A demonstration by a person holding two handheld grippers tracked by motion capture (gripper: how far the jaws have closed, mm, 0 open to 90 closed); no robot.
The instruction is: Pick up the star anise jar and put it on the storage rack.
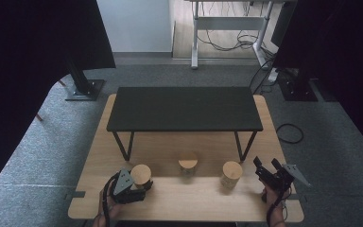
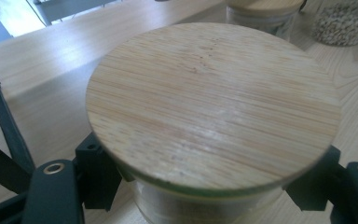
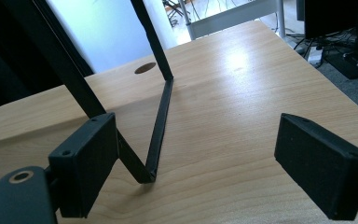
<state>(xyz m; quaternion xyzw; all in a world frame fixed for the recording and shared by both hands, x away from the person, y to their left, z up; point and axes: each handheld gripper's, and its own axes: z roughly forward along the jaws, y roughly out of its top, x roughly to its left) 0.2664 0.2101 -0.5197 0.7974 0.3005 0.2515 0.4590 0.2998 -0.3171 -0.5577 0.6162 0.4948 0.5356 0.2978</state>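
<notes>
1. So the left gripper (image 1: 139,185), at the lower left of the high view, has its jaws clamped on the left glass jar (image 1: 141,176); the grasp looks done, lifting and placing remain.
2. The right gripper (image 1: 270,169), lower right, gapes wide and holds nothing.
3. The jar's round bamboo lid (image 2: 213,105) shows fine straight grain over clear glass.
4. Two similar jars (image 1: 188,163) stand on the pale wooden table (image 1: 179,203), before a matte black shelf (image 1: 184,109).

Grey carpet (image 1: 38,156), white wall (image 1: 137,26), black curtains (image 1: 23,56).
</notes>
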